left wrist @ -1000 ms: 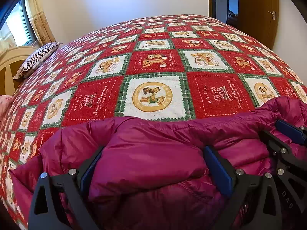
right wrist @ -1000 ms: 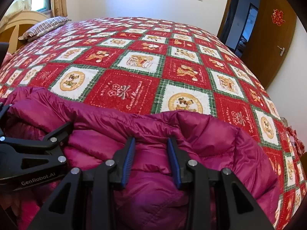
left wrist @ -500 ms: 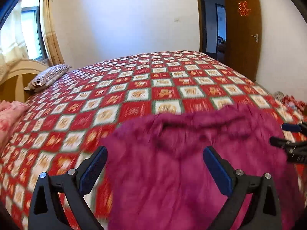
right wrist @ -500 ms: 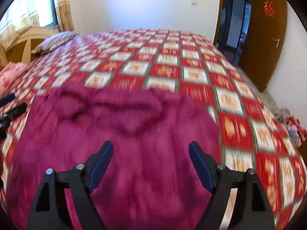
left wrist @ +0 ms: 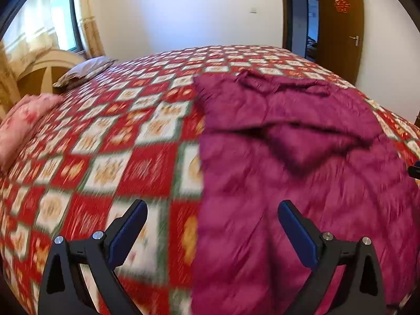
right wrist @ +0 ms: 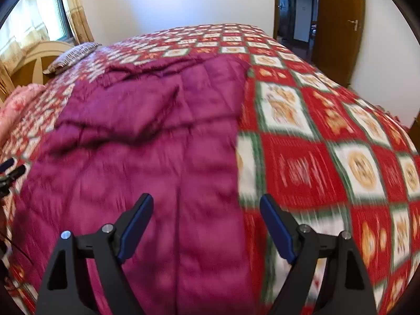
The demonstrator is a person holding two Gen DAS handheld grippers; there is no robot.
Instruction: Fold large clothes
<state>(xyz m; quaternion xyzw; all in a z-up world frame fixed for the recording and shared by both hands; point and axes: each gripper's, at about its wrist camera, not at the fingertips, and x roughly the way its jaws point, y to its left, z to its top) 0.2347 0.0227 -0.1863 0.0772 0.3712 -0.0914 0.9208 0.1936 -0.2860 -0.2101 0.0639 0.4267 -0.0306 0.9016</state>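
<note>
Big puffy purple-pink quilted jacket (left wrist: 302, 183) lying spread out flat on top of the bed's red, white & green checked blanket w/ little bear pics (left wrist: 110, 157). Sleeve part folded over near the top (looks like a pointy flap). Left gripper (left wrist: 212, 231) wide apart, nothing pinched, hanging over the jacket's left edge. Right gripper (right wrist: 206, 225) also wide apart, nothing pinched, over the jacket's right edge. Striped pillow (right wrist: 72, 55) far back by the pale wood headboard (right wrist: 34, 60). Pink flowery bedding (left wrist: 18, 126) at the left side. Brown wood door (left wrist: 340, 23) open at the back right. Pics a bit blurry.
</note>
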